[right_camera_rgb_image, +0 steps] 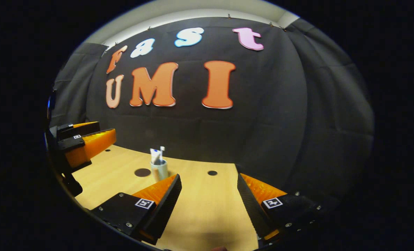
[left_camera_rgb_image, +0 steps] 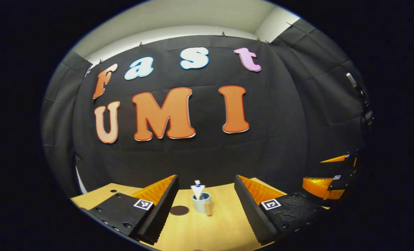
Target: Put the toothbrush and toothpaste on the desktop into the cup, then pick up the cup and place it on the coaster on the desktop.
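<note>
A pale cup [left_camera_rgb_image: 200, 204] with a brownish handle stands upright on the wooden desktop [left_camera_rgb_image: 193, 232], straight ahead of my open left gripper [left_camera_rgb_image: 206, 180] and well beyond its fingertips. A white toothpaste tube [left_camera_rgb_image: 197, 191] and a toothbrush [left_camera_rgb_image: 197, 182] stick out of the cup. The dark round coaster [left_camera_rgb_image: 179, 210] lies just left of the cup, apart from it. In the right gripper view the cup [right_camera_rgb_image: 159, 170], with toothpaste [right_camera_rgb_image: 155, 155] and toothbrush [right_camera_rgb_image: 162, 149] in it, stands right of the coaster [right_camera_rgb_image: 142, 172]. My right gripper [right_camera_rgb_image: 208, 180] is open and holds nothing.
The right gripper [left_camera_rgb_image: 327, 176] hangs at the far right of the left gripper view, off the table's edge. The left gripper [right_camera_rgb_image: 85, 137] hovers at the far left of the right gripper view. A small dark hole [right_camera_rgb_image: 212, 173] marks the desktop [right_camera_rgb_image: 207, 212]. Black cloth walls close the back.
</note>
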